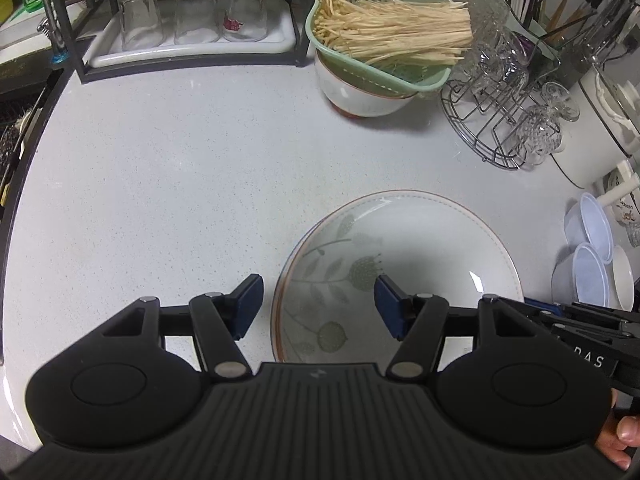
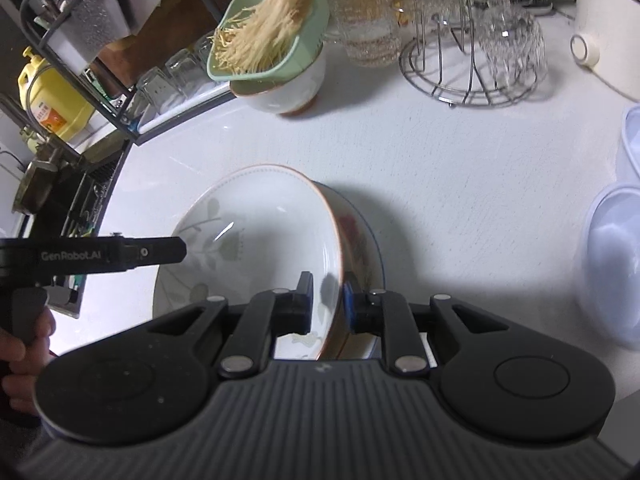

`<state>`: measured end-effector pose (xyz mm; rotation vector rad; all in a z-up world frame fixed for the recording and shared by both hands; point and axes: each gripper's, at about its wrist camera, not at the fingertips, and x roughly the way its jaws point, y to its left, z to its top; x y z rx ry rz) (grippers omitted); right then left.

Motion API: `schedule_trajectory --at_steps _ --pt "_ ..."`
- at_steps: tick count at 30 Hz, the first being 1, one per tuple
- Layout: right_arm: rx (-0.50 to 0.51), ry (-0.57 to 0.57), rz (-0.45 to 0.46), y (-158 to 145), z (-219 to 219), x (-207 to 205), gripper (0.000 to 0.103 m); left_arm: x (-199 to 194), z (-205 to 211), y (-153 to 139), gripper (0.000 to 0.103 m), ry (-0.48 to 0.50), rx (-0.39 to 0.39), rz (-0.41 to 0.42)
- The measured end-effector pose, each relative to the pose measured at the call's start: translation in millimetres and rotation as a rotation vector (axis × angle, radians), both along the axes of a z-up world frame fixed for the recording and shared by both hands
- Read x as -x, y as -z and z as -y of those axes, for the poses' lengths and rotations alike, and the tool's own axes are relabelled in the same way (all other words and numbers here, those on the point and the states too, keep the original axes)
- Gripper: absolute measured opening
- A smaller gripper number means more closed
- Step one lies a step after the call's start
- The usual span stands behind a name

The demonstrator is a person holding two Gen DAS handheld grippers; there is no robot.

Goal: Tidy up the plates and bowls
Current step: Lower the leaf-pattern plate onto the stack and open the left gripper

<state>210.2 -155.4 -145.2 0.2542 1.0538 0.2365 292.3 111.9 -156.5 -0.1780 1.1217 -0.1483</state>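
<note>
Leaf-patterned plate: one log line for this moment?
right claw: shut on rim of white leaf-patterned ceramic plate, tilted | left claw: open over plate | under: flower-patterned dish

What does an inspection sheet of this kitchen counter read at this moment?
Surface: white countertop, bare at centre.
Job's things: leaf-patterned bowl tilted over a flowered dish.
Clutter: green strainer of enoki on a white bowl; upturned glasses; wire rack; plastic tubs.
Grippers: right hand-held gripper shut on the bowl's rim; left hand-held gripper open, straddling the opposite rim.
Cables: nothing seen.
Surroundings: utensil holder, white pot.
</note>
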Motion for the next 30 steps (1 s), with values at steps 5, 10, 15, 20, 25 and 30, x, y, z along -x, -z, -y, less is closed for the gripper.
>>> schedule_trajectory --at_steps 5,10,15,20,25,30 --pt "0.033 0.005 0.027 -4 3 1 0.020 5 -1 -2 0.067 -0.037 0.014 0.015" --pt "0.014 -0.010 0.054 -7 5 2 0.019 12 -1 -7 0.067 -0.066 0.021 0.041" --pt "0.018 0.001 0.123 -18 9 9 0.019 23 2 -19 0.067 -0.094 0.035 0.071" --pt "0.039 -0.012 0.217 -38 14 20 0.019 40 15 -43 0.067 -0.081 0.040 0.131" --pt "0.050 -0.021 0.309 -63 22 36 0.019 63 35 -74 0.067 -0.080 0.012 0.235" --pt "0.056 -0.035 0.371 -88 35 54 0.019 85 49 -101 0.067 -0.107 0.022 0.301"
